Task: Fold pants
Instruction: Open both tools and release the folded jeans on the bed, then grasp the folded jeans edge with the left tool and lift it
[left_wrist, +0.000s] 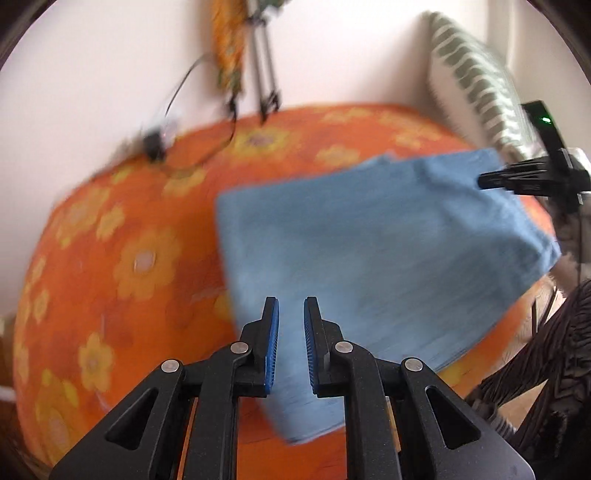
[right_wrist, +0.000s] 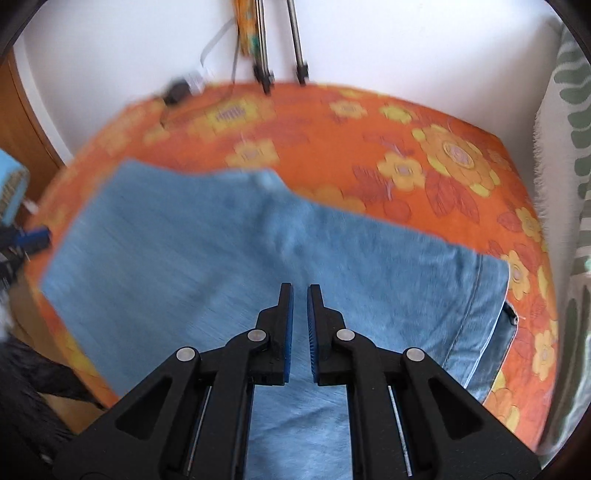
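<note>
Light-blue denim pants (right_wrist: 229, 258), folded into a flat block, lie on the orange flower-print bedspread (right_wrist: 369, 122), twd its near edge. In the R wrist view the stitched seam and a dark slit show at the block's 3 o'clock end; a straight folded edge sits at 9 o'clock. Both views are motion-blurred, so fine fabric detail is unclear.

R gripper (right_wrist: 300, 295), black w/ blue pads, hangs over the denim mid-block, jaws apart w/ a narrow gap and nothing between them. Contact w/ the cloth can't be told.

L gripper (left_wrist: 291, 306), same build, is over the pants' (left_wrist: 369, 258) near-left corner, jaws also parted, nothing pinched. In the L wrist view the R gripper (left_wrist: 491, 180) shows at 3 o'clock, by the far right corner of the denim.

Further out: white wall at 12 o'clock, w/ thin metal tripod legs (right_wrist: 280, 44) standing at the bed's far edge, a small dark plug w/ cable (right_wrist: 177, 90) at 11 o'clock beside them. A white pillow w/ green pattern (left_wrist: 476, 77) leans at 2 o'clock.
</note>
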